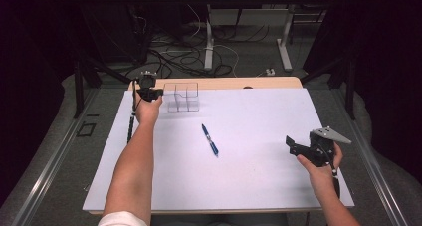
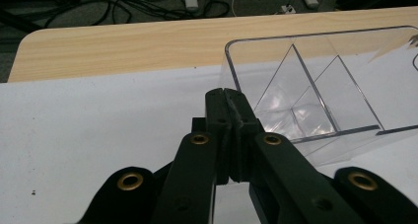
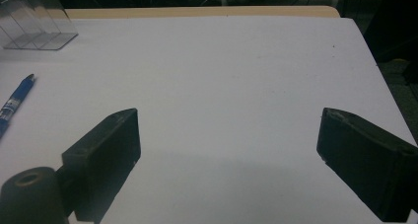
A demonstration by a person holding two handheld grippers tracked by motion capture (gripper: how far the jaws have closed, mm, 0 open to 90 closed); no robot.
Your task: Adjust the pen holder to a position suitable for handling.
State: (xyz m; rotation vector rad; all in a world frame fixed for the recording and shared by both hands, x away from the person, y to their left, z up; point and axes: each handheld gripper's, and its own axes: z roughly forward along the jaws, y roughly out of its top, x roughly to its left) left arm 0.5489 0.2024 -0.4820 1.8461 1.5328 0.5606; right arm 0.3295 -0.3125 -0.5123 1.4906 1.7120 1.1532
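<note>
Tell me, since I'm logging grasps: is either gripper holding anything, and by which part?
Nothing is held. The left gripper is shut on nothing beside the clear organiser; the right gripper is open.

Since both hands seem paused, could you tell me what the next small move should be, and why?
Probably bring the open right gripper toward the blue pen, which lies loose on the white sheet; the left gripper is shut, empty, beside the clear box.

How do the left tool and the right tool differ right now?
The left tool has its jaws shut with nothing between them; the right tool has its jaws wide apart over bare white sheet. The left tool sits at the far left, beside the clear divided box; the right tool is near the right edge, well away from it. Neither touches the blue pen.
</note>
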